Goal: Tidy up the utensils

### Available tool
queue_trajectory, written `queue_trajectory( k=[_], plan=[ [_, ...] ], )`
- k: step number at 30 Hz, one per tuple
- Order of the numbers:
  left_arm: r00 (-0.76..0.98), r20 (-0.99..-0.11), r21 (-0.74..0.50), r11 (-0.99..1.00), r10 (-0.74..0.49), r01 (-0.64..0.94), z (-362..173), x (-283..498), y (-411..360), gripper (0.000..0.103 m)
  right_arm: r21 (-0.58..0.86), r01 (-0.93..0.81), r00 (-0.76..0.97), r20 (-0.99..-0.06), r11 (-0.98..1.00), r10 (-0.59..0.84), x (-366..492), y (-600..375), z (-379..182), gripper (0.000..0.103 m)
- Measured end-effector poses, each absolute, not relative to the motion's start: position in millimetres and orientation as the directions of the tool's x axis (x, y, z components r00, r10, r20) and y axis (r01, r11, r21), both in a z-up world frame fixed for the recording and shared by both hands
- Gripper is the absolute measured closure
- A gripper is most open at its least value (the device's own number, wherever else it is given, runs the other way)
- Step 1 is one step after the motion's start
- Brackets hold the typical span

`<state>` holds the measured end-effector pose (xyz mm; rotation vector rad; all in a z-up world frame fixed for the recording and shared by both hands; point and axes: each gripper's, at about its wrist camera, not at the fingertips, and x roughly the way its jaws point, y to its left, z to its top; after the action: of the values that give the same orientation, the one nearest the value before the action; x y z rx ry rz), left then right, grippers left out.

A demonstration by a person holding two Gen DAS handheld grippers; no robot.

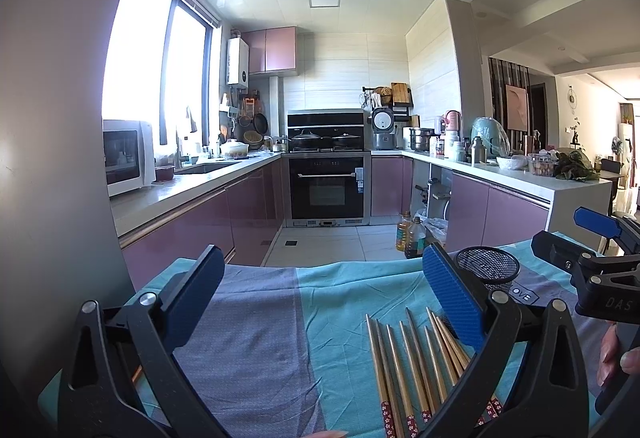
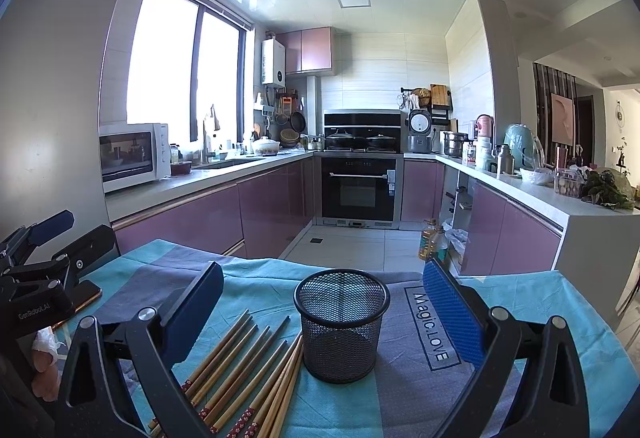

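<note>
Left wrist view. Your left gripper (image 1: 320, 302) hangs low over the table with its blue-padded jaws spread wide and nothing between them. Under it lies a teal and grey-blue striped tablecloth (image 1: 256, 334). The bundle of wooden chopsticks with red patterned ends (image 1: 416, 362) lies flat on the cloth, just inside and partly beneath your right-hand finger, tips pointing away from you. The black wire-mesh cylindrical holder (image 1: 488, 265) stands upright beyond that same finger, partly hidden behind it. Your right gripper (image 1: 572, 236) shows at the far right edge, jaws parted, with fingertips of a hand (image 1: 618, 360) below it. Ahead across the floor: purple-fronted kitchen cabinets (image 1: 248, 206) and a black built-in oven (image 1: 327, 186).

Right wrist view. Your right gripper (image 2: 322, 302) is likewise spread wide and holds nothing. The mesh holder (image 2: 341, 330) stands upright on the cloth directly between the two fingers, touching neither; nothing shows inside it. The chopsticks (image 2: 248, 370) fan out on the cloth just left of the holder, near your left-hand finger, the closest sticks at or against the holder's base; red ends toward you. White lettering "Magic.LOVE" (image 2: 431, 326) is printed on the cloth right of the holder. Your left gripper (image 2: 60, 234) sits at the far left edge, jaws parted. A white microwave (image 2: 134, 156) sits on the counter far left.
</note>
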<state>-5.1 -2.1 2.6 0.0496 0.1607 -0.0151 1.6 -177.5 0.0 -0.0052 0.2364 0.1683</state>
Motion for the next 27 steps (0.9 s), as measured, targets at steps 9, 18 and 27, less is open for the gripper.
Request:
queue_trajectory(
  k=[9,18,27],
  plan=[
    [0.987,-0.161,0.048,0.999,-0.012,0.02,3.3,-4.5,-1.8,0.005,0.02,-0.164,0.958,-0.234,0.986,0.165,1.7,-177.8,-1.3,0.006],
    [0.987,-0.161,0.047,0.999,-0.012,0.02,2.6,-5.3,-1.3,0.005,0.027,-0.169,0.956,-0.237,0.985,0.17,2.9,-179.0,-1.6,0.006],
    [0.987,-0.16,0.047,0.999,-0.011,0.019,2.4,-5.5,-1.1,0.005,0.031,-0.169,0.956,-0.237,0.985,0.172,1.7,-179.6,-3.4,0.006]
  ],
)
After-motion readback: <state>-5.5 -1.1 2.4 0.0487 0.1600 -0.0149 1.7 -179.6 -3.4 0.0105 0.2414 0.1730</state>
